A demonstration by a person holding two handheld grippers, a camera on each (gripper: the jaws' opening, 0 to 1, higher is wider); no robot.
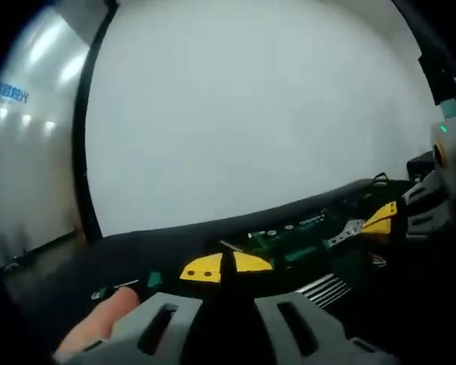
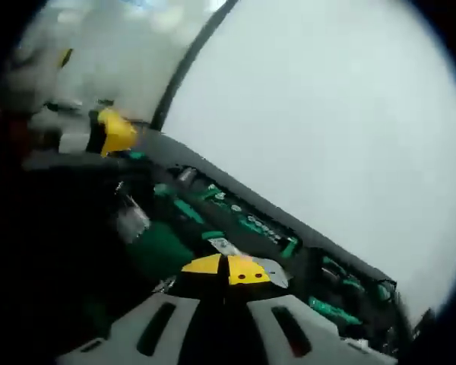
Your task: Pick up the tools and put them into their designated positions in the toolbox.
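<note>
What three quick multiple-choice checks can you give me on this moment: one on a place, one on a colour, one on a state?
1. In the left gripper view, where does the other gripper come in?
A. from the right edge
B. from the top
C. from the left edge

2. What colour are the tips of the left gripper's jaws?
A. red
B. yellow
C. blue

3. How do the right gripper's jaws stand?
A. wide apart
C. shut tight on a hammer
B. tips together, nothing visibly clamped

Answers:
1. A: the right gripper shows at the right edge, over the toolbox.
2. B: the left gripper has yellow tips.
3. B: the yellow tips of the right gripper meet over the toolbox's green tools, with nothing seen between them.
</note>
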